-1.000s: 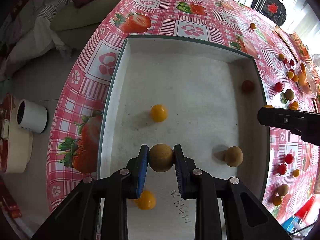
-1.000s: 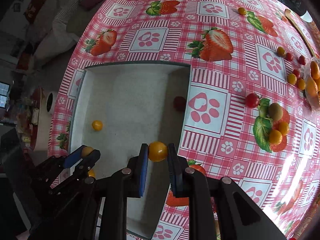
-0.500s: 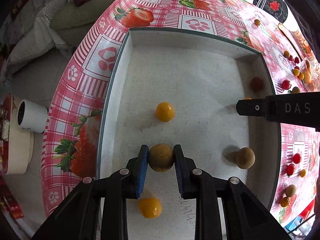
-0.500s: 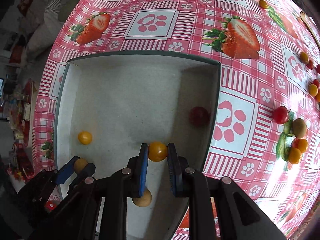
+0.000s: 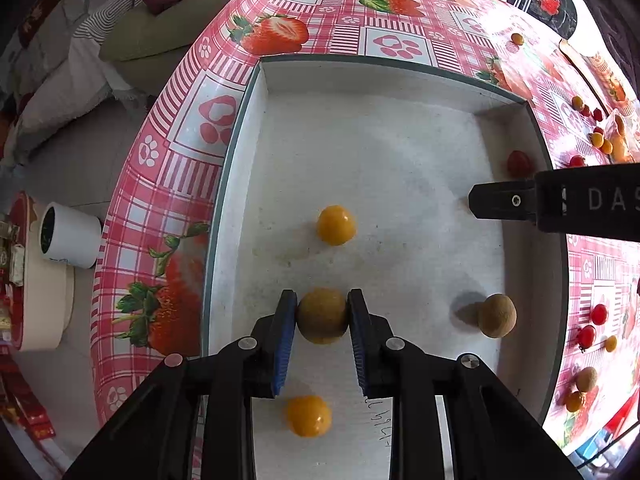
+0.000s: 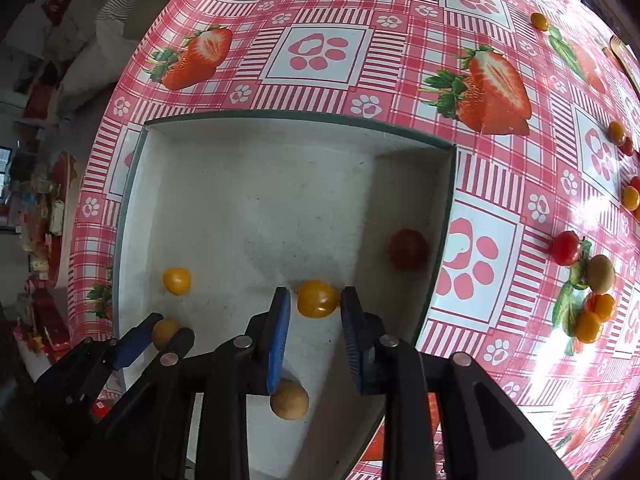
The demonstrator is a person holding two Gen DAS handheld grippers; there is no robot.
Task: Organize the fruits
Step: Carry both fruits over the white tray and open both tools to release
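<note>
Strawberry-print cloth covers the desk (image 6: 320,52), which carries a white tray (image 5: 248,184). Over the tray's near half, the left gripper (image 5: 322,316) is clamped on a brown fruit (image 5: 322,315). Only the right wrist view shows the right gripper (image 6: 316,300) parted around a yellow tomato (image 6: 317,298), gaps on both sides, near the tray's right wall.

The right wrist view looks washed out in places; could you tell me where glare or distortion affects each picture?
Right wrist view: glare bleaches the tablecloth at the right edge, and fisheye bends the tray rim. Left wrist view: the top-right corner is overexposed; the brown fruit casts a soft shadow leftward.
</note>
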